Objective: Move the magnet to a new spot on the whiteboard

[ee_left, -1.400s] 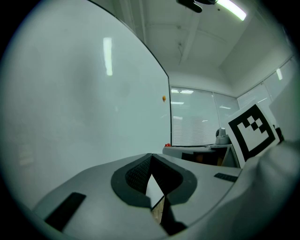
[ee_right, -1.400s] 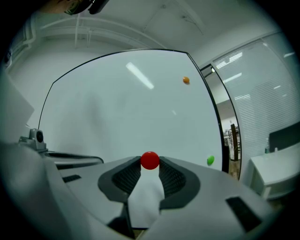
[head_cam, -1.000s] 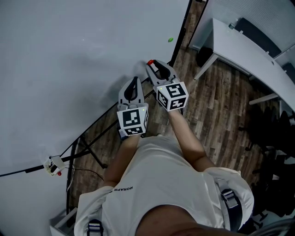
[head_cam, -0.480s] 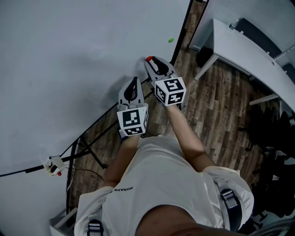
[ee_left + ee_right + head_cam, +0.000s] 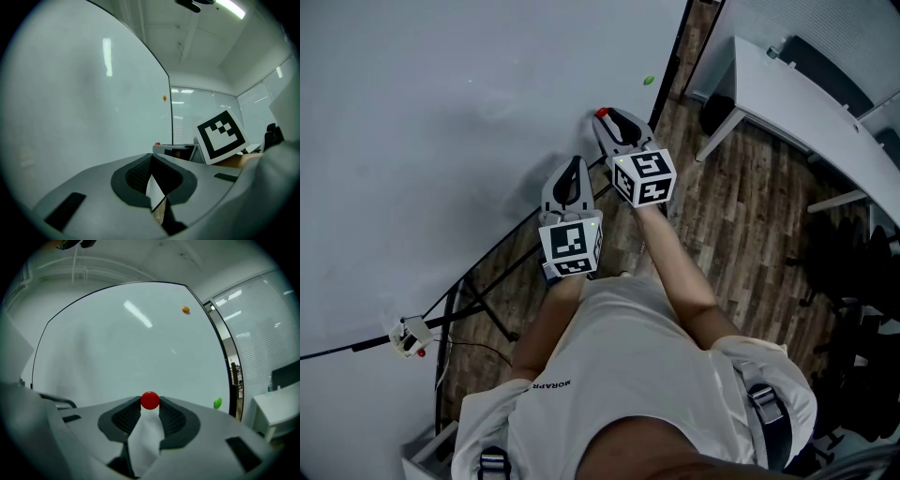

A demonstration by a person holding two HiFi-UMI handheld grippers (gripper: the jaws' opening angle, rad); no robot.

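Wood-plank floor (image 5: 741, 234), white desk (image 5: 792, 98) at rt, strip light (image 5: 229, 8) on ceiling.

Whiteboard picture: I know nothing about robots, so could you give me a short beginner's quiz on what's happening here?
1. What colour is the magnet that the right gripper grips? A blue, B red, C yellow.
2. True or false: the left gripper also holds a magnet.
3. How many other magnets sit on the whiteboard in the right gripper view?
Key: 1 B, red. 2 False: its jaws are shut on nothing. 3 Two: a green magnet and an orange magnet.
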